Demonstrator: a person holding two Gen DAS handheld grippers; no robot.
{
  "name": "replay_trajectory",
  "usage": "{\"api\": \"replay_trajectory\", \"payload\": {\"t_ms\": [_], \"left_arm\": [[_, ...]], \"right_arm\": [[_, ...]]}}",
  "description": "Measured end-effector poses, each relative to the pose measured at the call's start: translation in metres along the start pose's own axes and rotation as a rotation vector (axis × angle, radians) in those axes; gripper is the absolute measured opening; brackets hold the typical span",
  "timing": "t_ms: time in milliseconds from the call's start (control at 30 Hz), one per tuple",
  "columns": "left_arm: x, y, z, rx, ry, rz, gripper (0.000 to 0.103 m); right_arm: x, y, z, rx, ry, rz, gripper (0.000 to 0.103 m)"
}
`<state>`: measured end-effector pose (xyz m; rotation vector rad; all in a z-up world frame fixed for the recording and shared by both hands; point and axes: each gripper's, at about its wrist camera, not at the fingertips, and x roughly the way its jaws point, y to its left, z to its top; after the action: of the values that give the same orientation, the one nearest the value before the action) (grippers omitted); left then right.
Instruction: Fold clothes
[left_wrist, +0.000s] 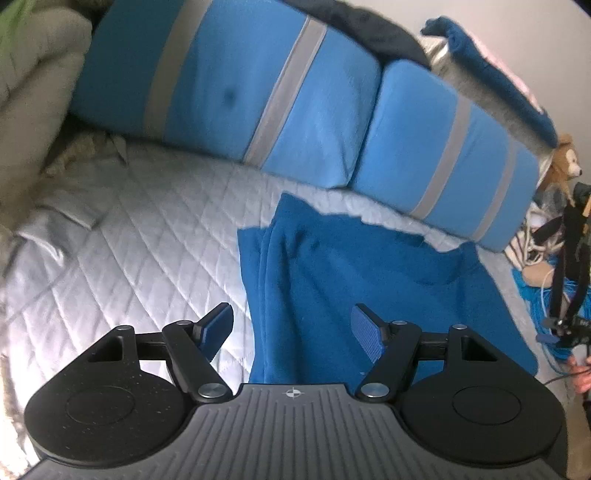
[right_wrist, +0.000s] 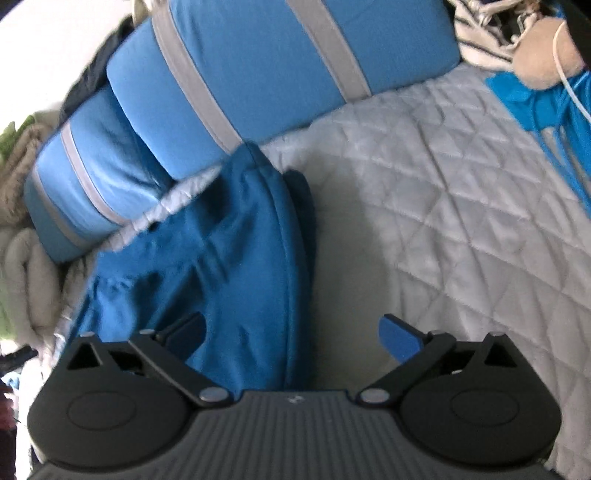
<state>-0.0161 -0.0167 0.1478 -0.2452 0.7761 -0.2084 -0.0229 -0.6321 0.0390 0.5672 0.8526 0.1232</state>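
Note:
A dark blue garment (left_wrist: 351, 273) lies partly folded on the quilted grey bedspread (left_wrist: 147, 258), its far end near the blue cushions. My left gripper (left_wrist: 291, 332) is open and empty, hovering over the garment's left edge. In the right wrist view the same garment (right_wrist: 221, 266) lies with a rounded folded edge on its right side. My right gripper (right_wrist: 295, 339) is open and empty, above that right edge, its left finger over the cloth and its right finger over bare bedspread (right_wrist: 461, 206).
Two light blue cushions with grey stripes (left_wrist: 288, 99) lean along the back of the bed. Beige bedding (left_wrist: 26, 92) is piled at the left. A stuffed toy (left_wrist: 561, 162), cables and blue cloth (right_wrist: 546, 103) lie at the right side.

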Motion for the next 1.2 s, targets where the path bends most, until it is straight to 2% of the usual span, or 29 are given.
{"api": "replay_trajectory", "payload": {"t_ms": [167,300,400,500,700,933,1067,1200], "left_arm": [[-0.038,-0.005,0.009,-0.004,-0.068,-0.005,0.07],[-0.061,-0.013,0.004,0.016,-0.087,-0.018,0.07],[-0.069,-0.016,-0.003,0.046,-0.084,-0.017,0.071],[-0.071,-0.018,-0.012,0.062,-0.074,-0.009,0.072],[-0.065,-0.015,-0.025,0.048,-0.039,-0.021,0.072],[-0.062,-0.018,-0.036,0.049,-0.017,-0.024,0.072],[-0.06,-0.021,-0.041,0.052,-0.007,-0.026,0.072],[-0.056,-0.019,-0.043,0.044,0.002,-0.022,0.072]], "right_arm": [[-0.054,0.03,0.021,-0.033,-0.056,0.048,0.103],[-0.095,0.047,0.026,-0.065,-0.055,0.037,0.103],[-0.113,0.044,0.021,-0.072,-0.028,0.023,0.103],[-0.111,0.027,0.006,-0.087,-0.028,0.001,0.103],[-0.059,-0.033,-0.036,0.078,-0.001,0.081,0.102],[-0.002,-0.053,-0.062,0.204,0.051,0.174,0.096],[0.019,-0.049,-0.069,0.237,0.073,0.222,0.084],[0.034,-0.043,-0.074,0.25,0.088,0.26,0.061]]}}
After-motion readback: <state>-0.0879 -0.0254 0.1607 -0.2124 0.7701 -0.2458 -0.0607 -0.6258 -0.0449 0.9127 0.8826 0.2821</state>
